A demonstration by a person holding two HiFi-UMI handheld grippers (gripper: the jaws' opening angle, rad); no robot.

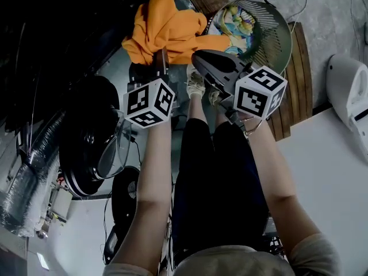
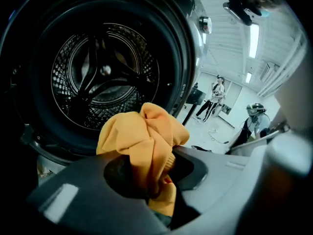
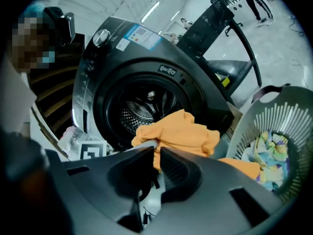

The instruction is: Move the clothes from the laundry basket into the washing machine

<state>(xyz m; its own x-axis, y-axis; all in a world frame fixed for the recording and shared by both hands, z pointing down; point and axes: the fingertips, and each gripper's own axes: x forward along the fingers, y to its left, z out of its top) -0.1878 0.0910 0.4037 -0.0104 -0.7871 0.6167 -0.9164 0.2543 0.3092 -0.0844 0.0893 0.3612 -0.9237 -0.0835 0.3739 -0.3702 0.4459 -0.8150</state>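
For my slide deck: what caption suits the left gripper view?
Left hand-held gripper holding an orange garment before the washing machine's open drum.

Bunched orange garment (image 1: 167, 30) between open washing machine (image 2: 105, 72) and laundry basket (image 1: 282, 39)

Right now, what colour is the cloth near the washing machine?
The cloth is orange, clearest in the head view.

garment (image 1: 169, 27) before drum (image 2: 105, 72), basket (image 1: 279, 39) to right
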